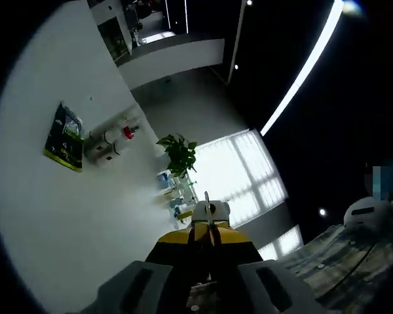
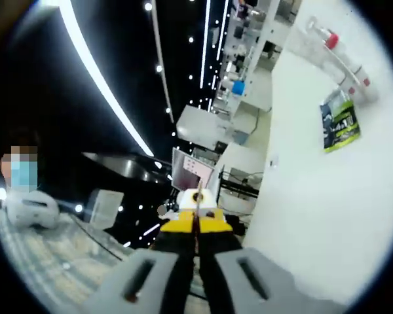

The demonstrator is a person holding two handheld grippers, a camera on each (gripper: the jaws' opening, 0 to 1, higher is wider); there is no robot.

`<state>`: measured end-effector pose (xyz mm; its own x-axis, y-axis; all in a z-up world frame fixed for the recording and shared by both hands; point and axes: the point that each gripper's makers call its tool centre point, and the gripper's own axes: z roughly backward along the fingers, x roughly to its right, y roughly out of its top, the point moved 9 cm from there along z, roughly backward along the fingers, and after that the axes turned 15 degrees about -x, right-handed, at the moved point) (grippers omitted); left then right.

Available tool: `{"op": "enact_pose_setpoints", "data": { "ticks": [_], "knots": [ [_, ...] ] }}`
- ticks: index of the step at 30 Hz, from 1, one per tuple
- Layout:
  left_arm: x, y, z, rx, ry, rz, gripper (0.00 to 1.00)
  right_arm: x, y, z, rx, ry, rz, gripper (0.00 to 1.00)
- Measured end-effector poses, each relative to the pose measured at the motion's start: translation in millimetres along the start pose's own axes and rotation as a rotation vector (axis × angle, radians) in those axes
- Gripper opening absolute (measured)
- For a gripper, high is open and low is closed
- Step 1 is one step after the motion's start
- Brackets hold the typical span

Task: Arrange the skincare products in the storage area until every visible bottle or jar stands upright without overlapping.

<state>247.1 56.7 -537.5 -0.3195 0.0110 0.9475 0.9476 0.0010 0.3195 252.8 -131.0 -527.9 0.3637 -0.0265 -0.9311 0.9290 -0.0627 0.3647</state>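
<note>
Upper left of the left gripper view, white table tilting | both grippers' jaws pressing together, pinching nothing | bottles well apart: level first, approaching slowly.

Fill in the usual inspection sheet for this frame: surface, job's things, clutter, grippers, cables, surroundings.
Surface: white table, mostly bare.
Job's things: clear bottles, one with a red cap, lying near the table's far edge; upright or not cannot be told.
Clutter: dark green packet lying flat.
Grippers: left gripper and right gripper both closed, holding nothing, away from the bottles.
Cables: nothing seen.
Surroundings: potted plant, bright window, ceiling strip light.
</note>
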Motion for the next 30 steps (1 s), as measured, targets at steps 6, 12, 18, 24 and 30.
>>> {"op": "enact_pose_setpoints", "data": {
  "ticks": [6, 12, 18, 24, 30],
  "knots": [
    [2.9, -1.3, 0, 0.003, -0.028, -0.008, 0.0, 1, -4.3, 1, 0.017, -0.006, -0.007, 0.0],
    [4.0, -0.8, 6, 0.031, -0.023, -0.001, 0.0, 3, -6.7, 0, 0.034, -0.008, 0.011, 0.02],
    [4.8, -3.4, 12, 0.051, -0.033, 0.032, 0.0, 4, -9.2, -3, 0.025, -0.021, 0.028, 0.0],
    [3.7, -8.6, 12, 0.041, -0.015, 0.054, 0.04, 3, -5.4, -3, 0.063, 0.009, 0.013, 0.0],
    [1.5, -9.2, 15, 0.046, -0.007, 0.027, 0.0, 5, -5.1, -8, 0.053, 0.007, 0.002, 0.0]
  ]
}}
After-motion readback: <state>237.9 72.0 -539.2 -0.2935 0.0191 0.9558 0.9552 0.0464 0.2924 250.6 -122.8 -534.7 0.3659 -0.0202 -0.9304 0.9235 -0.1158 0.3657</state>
